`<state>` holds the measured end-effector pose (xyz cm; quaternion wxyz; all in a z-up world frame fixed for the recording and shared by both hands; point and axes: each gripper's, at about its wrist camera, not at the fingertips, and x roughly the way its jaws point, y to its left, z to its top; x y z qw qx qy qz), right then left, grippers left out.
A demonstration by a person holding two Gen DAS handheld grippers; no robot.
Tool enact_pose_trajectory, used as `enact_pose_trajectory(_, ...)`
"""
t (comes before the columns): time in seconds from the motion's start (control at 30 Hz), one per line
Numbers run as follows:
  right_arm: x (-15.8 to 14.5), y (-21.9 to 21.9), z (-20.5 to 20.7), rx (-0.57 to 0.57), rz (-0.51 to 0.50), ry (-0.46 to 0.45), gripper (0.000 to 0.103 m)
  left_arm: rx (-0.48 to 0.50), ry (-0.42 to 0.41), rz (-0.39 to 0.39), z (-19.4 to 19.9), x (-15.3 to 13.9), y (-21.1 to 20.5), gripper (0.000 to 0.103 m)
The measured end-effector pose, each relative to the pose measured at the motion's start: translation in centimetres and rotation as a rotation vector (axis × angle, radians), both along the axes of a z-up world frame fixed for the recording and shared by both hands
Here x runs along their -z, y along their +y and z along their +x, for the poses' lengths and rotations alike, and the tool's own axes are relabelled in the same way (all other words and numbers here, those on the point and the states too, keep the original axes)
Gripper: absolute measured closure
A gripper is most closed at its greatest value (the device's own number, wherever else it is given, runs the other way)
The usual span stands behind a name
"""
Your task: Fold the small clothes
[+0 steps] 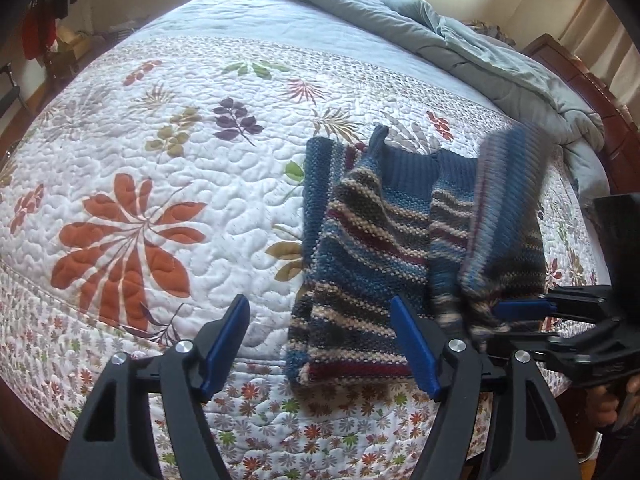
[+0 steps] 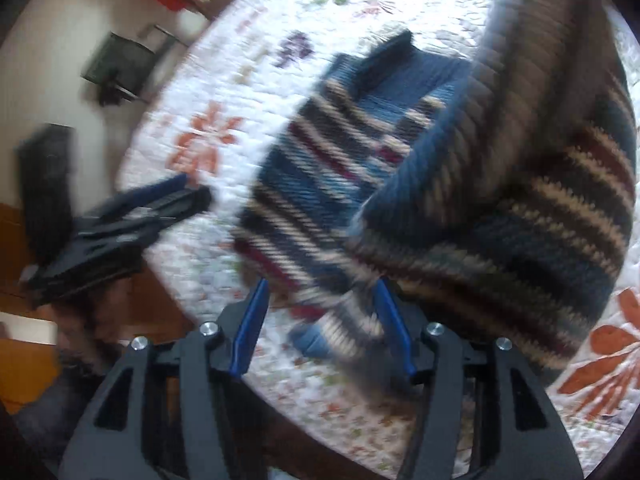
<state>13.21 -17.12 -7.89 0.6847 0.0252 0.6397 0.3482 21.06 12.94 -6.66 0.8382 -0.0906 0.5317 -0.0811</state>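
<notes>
A small striped knit sweater (image 1: 376, 248) in blue, maroon, cream and grey lies on the floral quilt (image 1: 160, 184) near the bed's front edge. Its right side is lifted and blurred (image 1: 508, 216). My left gripper (image 1: 320, 320) is open and empty, its jaws wide apart over the sweater's lower left corner. My right gripper (image 2: 322, 300) has its jaws apart, with the sweater's blurred lower edge (image 2: 480, 220) draped between and over them. The right gripper also shows at the right of the left wrist view (image 1: 520, 308). The left gripper shows at the left of the right wrist view (image 2: 168, 196).
A bunched grey-blue duvet (image 1: 460, 40) lies along the far side of the bed. A wooden headboard (image 1: 592, 92) stands at the right. The bed's front edge (image 2: 208, 308) drops to a wooden floor. A dark chair (image 2: 120, 68) stands beyond the bed.
</notes>
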Motion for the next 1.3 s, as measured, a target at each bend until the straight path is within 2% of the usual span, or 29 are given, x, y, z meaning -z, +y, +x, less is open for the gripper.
enact_pose_trajectory(0.17, -3.2, -4.5, -0.6, 0.063, 0.097, -0.015, 0.047, 0.039, -0.015, -0.001, 0.4, -0.7, -2.4, 0.03)
enact_pose_trajectory(0.3, -4.3, -8.5, -0.7, 0.131, 0.087, -0.045, 0.045, 0.083, -0.004, -0.017, 1.1, -0.7, -5.3, 0.029)
enact_pose_trajectory(0.5, -3.3, -13.7, -0.8, 0.229, 0.085, -0.036, 0.045, 0.158, 0.044, -0.089, 3.6, -0.4, -10.0, 0.029)
enact_pose_trajectory(0.6, -2.7, -14.9, -1.2, 0.244, 0.072, -0.048, 0.045, 0.162, 0.081, -0.089, 5.7, 0.5, -12.1, 0.029)
enact_pose_trajectory(0.77, -1.2, -16.0, -1.8, 0.245, -0.014, -0.083, 0.045, 0.155, 0.12, -0.084, 7.9, 1.9, -14.0, 0.03)
enact_pose_trajectory(0.83, -0.3, -16.5, -1.9, 0.247, -0.05, -0.093, 0.044, 0.157, 0.131, -0.106, 8.3, 2.2, -14.4, 0.038)
enact_pose_trajectory(0.9, 0.5, -17.1, -1.9, 0.252, -0.061, -0.088, 0.044, 0.175, 0.15, -0.142, 8.5, 2.4, -14.9, 0.072)
enact_pose_trajectory(0.97, 1.5, -17.7, -2.0, 0.263, -0.045, -0.063, 0.044, 0.171, 0.146, -0.145, 8.5, 2.3, -15.2, 0.081)
enact_pose_trajectory(1.03, 2.0, -18.1, -2.1, 0.271, -0.046, -0.06, 0.044, 0.168, 0.125, -0.159, 8.2, 1.4, -15.1, 0.084)
enact_pose_trajectory(1.17, 2.2, -18.6, -2.4, 0.273, -0.025, -0.053, 0.044, 0.148, 0.055, -0.262, 7.3, -2.0, -12.6, 0.085)
enact_pose_trajectory(1.23, 2.2, -18.5, -2.4, 0.27, -0.027, -0.059, 0.043, 0.137, 0.063, -0.241, 7.4, -2.0, -11.6, 0.085)
enact_pose_trajectory(1.3, 2.4, -18.4, -2.3, 0.269, -0.022, -0.059, 0.043, 0.137, 0.109, -0.201, 7.7, 0.0, -11.4, 0.085)
